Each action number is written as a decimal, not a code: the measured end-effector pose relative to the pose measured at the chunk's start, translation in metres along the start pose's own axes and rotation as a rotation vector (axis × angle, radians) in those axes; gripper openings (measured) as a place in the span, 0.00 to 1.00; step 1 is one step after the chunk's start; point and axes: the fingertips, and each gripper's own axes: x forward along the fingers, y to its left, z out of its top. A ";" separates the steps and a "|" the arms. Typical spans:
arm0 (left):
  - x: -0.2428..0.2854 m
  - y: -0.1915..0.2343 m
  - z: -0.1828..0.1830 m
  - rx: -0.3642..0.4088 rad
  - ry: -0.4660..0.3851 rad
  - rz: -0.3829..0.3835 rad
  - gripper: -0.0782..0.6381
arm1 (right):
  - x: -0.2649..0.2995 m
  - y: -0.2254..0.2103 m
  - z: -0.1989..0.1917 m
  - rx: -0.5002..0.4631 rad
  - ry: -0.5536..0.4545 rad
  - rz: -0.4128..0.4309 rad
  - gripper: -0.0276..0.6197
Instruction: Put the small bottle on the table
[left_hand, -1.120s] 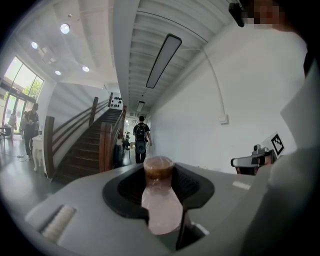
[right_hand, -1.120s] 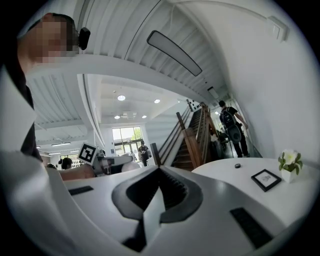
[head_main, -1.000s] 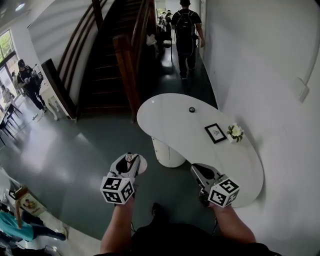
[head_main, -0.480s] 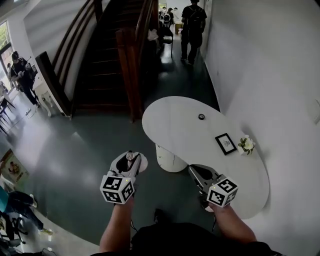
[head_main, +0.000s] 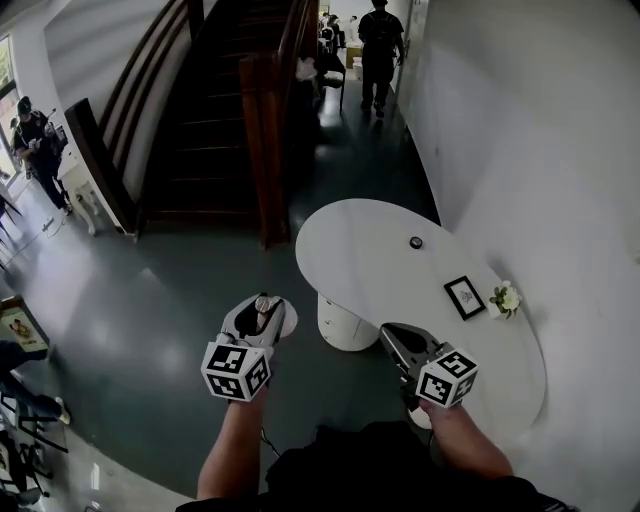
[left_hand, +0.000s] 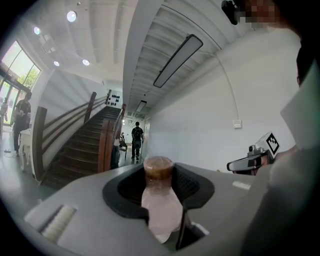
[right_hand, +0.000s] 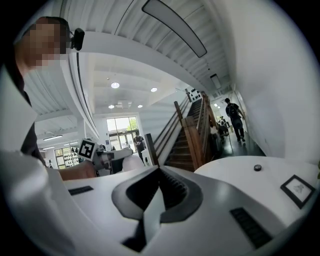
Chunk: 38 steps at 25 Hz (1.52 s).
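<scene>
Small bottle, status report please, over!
Left gripper shut on small bottle, off the table. Right gripper shut, empty. Table's left end bare; picture frame farther back.

Table (head_main: 365, 250) bears frame (head_main: 465, 297), flowers (head_main: 505, 298) (dark disc (head_main: 415, 242) too).

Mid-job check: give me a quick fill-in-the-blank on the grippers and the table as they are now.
1. The left gripper is shut on a small bottle with a ____ cap.
2. The right gripper, jaws together, holds ____.
3. On the white table, the picture frame lies beside the white ____.
Missing words: brown; nothing; flowers.
</scene>
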 end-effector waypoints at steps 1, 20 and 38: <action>0.001 0.003 0.001 0.000 -0.002 -0.002 0.32 | 0.004 -0.001 0.000 0.002 0.003 -0.002 0.06; 0.075 0.063 -0.007 -0.017 0.066 0.027 0.32 | 0.089 -0.075 0.002 0.083 0.019 0.030 0.06; 0.244 0.085 -0.001 0.008 0.157 0.007 0.32 | 0.164 -0.226 0.026 0.122 0.039 0.022 0.06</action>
